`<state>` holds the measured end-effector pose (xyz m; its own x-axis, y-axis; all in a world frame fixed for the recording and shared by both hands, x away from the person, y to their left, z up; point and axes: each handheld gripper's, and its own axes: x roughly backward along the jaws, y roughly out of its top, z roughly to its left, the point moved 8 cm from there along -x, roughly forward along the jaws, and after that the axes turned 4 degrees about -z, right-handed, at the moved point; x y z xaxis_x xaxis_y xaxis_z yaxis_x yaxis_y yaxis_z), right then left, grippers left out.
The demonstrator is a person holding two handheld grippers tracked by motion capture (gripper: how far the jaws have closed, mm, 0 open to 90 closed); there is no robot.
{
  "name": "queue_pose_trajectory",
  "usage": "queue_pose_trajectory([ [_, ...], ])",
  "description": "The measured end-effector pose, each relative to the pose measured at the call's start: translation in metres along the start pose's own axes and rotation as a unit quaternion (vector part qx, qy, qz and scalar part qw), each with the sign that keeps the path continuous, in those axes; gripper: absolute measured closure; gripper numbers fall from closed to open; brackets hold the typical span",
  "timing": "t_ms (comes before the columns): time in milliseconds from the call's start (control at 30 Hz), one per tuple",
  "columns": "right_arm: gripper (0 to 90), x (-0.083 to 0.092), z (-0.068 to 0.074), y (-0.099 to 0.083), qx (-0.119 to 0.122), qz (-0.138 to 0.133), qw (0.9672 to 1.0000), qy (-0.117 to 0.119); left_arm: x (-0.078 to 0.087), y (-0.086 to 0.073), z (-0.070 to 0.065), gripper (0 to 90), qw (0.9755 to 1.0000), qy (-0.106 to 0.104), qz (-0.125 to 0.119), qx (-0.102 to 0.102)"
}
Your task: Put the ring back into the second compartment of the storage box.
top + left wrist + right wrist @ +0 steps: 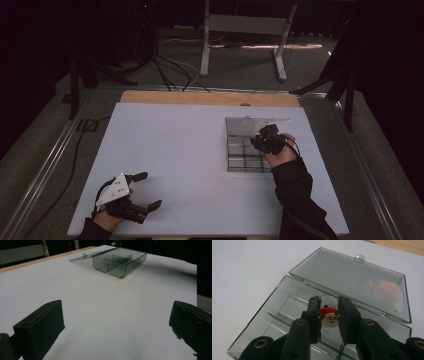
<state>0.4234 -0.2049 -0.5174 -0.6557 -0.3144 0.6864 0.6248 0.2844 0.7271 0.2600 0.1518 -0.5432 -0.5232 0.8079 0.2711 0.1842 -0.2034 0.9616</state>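
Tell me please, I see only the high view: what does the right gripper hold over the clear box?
Observer: The right gripper is shut on a small Santa face figure, red hat and white beard.
Operator: Is it inside the box already?
Observer: It hangs over a compartment of the clear plastic box; whether it touches the floor I cannot tell.
Operator: And the lid?
Observer: The lid lies fully open, flat on the table behind the box, with a small round clasp on its far edge.
Operator: Is the left gripper free?
Observer: Yes, the left gripper is open over the bare white table, with nothing between the jaws.
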Motion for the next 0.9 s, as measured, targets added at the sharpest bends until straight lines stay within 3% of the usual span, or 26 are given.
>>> queue_pose_trajectory([
  [900,71.7,-0.023,-0.006,-0.021,-0.005,0.036,0.9993,0.003,0.000,0.000,0.000,0.2,1.0000,0.003,0.000,-0.002],
])
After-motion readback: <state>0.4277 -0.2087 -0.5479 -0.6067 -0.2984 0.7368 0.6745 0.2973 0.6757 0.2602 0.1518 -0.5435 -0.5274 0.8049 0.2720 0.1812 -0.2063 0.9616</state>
